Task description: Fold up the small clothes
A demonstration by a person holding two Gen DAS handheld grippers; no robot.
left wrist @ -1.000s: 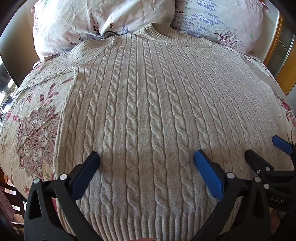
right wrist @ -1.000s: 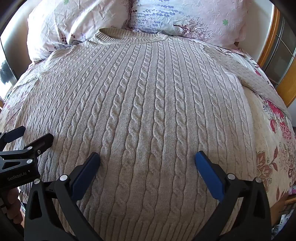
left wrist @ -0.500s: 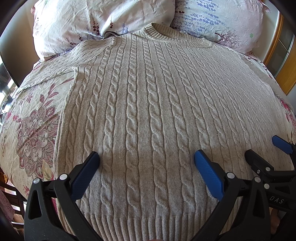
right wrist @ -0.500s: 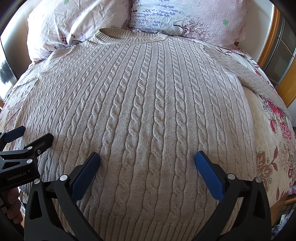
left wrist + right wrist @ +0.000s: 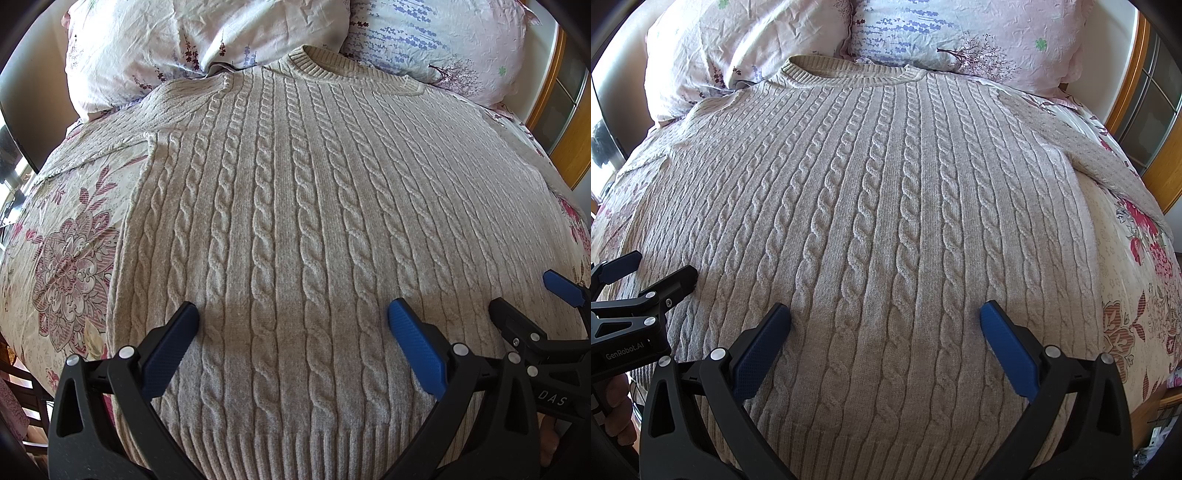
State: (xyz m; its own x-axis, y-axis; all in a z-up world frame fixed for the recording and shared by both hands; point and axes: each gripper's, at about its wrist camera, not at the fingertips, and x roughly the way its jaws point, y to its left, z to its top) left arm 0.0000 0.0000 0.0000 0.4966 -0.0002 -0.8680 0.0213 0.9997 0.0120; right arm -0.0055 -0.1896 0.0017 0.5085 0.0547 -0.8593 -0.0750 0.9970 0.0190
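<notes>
Left wrist view: the only legible writing was "DAS" in pale letters on the black body of the right tool [image 5: 524,299], which entered at 3 o'clock. The left tool [image 5: 291,317] stood wide open and held nothing, its black plastic arms ending in blue pads with a fine stippled grip, silver rivets at the joints. A beige cable-knit sweater [image 5: 295,206] lay flat and face up on the bed, running from its ribbed hem at 6 o'clock, just under the tool, to its ribbed round collar at 12 o'clock. Its twisted rope-like cables ran lengthwise between plain knit bands, and one sleeve stretched toward 9 o'clock. Under it lay a cream bedsheet [image 5: 70,266] printed with large mauve flowers. Two crinkled floral pillows [image 5: 192,33] sat beyond the collar.

Right wrist view: "GenRobot.AI" was printed on the left tool [image 5: 646,269], which came in at 9 o'clock, its two tips apart over the sweater's edge. The right tool [image 5: 884,317] also gaped open and empty, its blue pads poised over the sweater [image 5: 897,206] just above the hem, whether touching the knit I could not tell. The other sleeve ran toward 3 o'clock across the bedsheet [image 5: 1123,280], here printed with red and pink blooms. A wooden frame [image 5: 1160,147] with glass panes curved along the edge at 2 o'clock.
</notes>
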